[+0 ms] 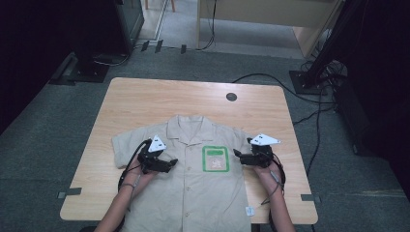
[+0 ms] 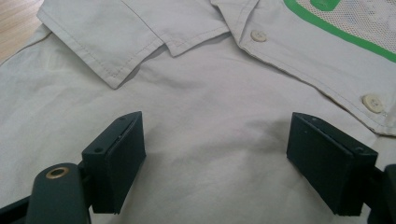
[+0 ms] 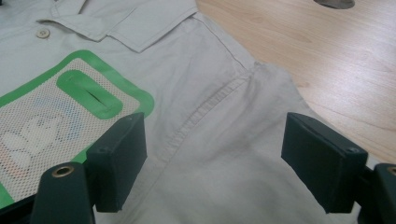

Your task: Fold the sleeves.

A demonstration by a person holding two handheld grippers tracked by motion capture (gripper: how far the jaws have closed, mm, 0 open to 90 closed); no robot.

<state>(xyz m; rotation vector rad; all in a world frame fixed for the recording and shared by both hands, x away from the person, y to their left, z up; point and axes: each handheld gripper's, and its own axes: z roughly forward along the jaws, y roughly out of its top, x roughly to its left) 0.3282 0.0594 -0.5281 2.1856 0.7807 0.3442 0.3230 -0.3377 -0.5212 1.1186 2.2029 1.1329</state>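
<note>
We see a beige shirt (image 1: 193,183) lying flat, buttoned, on the wooden table (image 1: 130,101). Our left gripper (image 2: 215,154) hangs over the shirt's chest below the collar (image 2: 140,42), jaws spread wide, gripping nothing. Our right gripper (image 3: 212,158) sits beside the green pocket (image 3: 60,116) near the sleeve seam, equally wide, empty.

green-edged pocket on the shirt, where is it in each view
High view: the green-edged pocket lies on the shirt chest, right of the button line, between the two grippers.
Left gripper view: its green edge cuts the top right corner.
Right gripper view: it sits at the left, beside the left jaw.
Shared landmark: the collar.
</note>
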